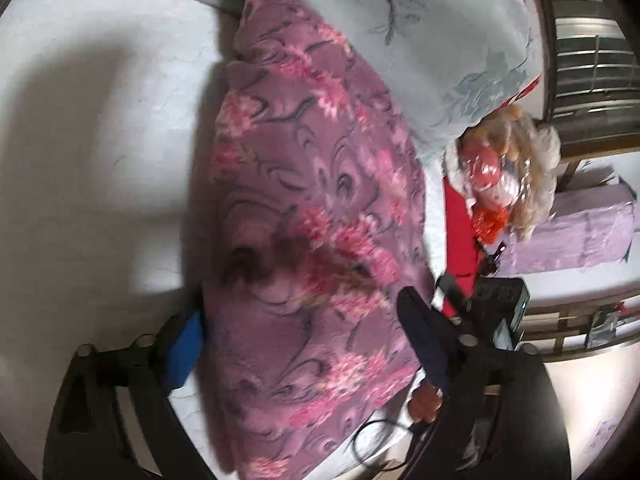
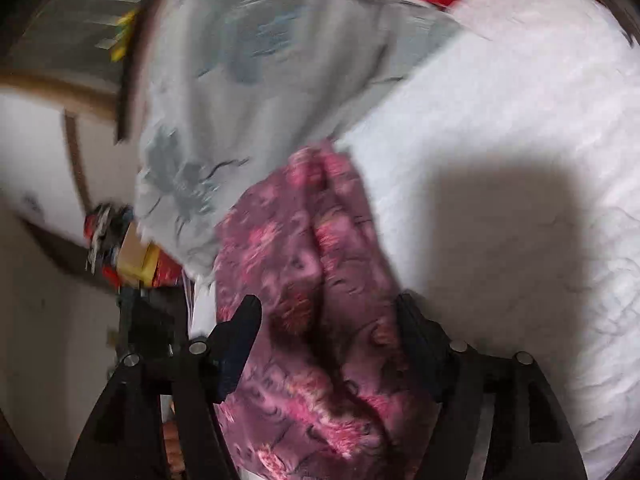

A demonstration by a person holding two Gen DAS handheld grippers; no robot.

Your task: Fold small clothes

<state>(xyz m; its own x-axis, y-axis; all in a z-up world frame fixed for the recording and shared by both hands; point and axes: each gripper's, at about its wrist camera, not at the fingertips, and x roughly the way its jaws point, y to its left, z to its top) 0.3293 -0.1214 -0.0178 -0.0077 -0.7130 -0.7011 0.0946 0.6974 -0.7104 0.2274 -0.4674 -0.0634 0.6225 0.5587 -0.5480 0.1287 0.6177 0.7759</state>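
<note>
A purple fleece garment with pink flowers (image 1: 312, 208) hangs in front of the left wrist camera over the white bed sheet (image 1: 100, 140). My left gripper (image 1: 304, 320) has the garment's edge between its fingers and is shut on it. In the right wrist view the same garment (image 2: 320, 280) is bunched in vertical folds between the fingers of my right gripper (image 2: 328, 320), which is shut on it. The garment's top end reaches the grey floral quilt (image 2: 240, 80). The right wrist view is blurred.
A grey floral quilt (image 1: 440, 40) lies at the far side of the bed. A doll in plastic wrap (image 1: 504, 168) and a lilac wrapped box (image 1: 580, 232) sit at the right. A window grille (image 1: 592, 60) is behind them. The other gripper's body (image 1: 500, 304) shows at right.
</note>
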